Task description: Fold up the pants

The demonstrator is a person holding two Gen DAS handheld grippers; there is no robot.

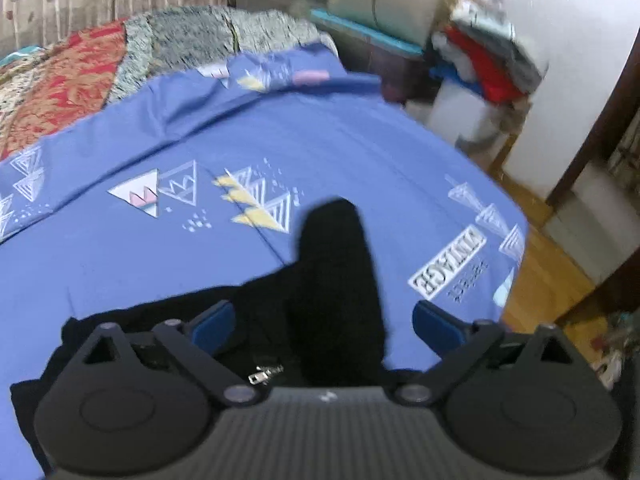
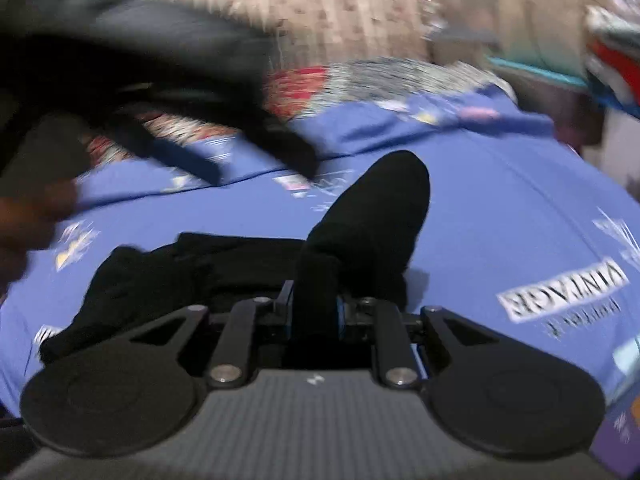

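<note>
Black pants (image 1: 332, 280) lie on a blue patterned bed sheet (image 1: 280, 128). In the left wrist view my left gripper (image 1: 324, 322) is open, its blue pads (image 1: 214, 322) spread on either side of a pant leg, above the waist where a metal zipper pull (image 1: 264, 374) shows. In the right wrist view my right gripper (image 2: 314, 312) is shut on a fold of the black pants (image 2: 360, 216), which rise from between the pads. The left gripper (image 2: 180, 156) also shows there, blurred, at upper left.
A red and grey patterned blanket (image 1: 72, 80) covers the far side of the bed. Beyond the bed's right edge are a wooden floor (image 1: 548, 280), stacked boxes and clothes (image 1: 480, 64) and a white wall. Curtains (image 2: 320, 12) hang behind.
</note>
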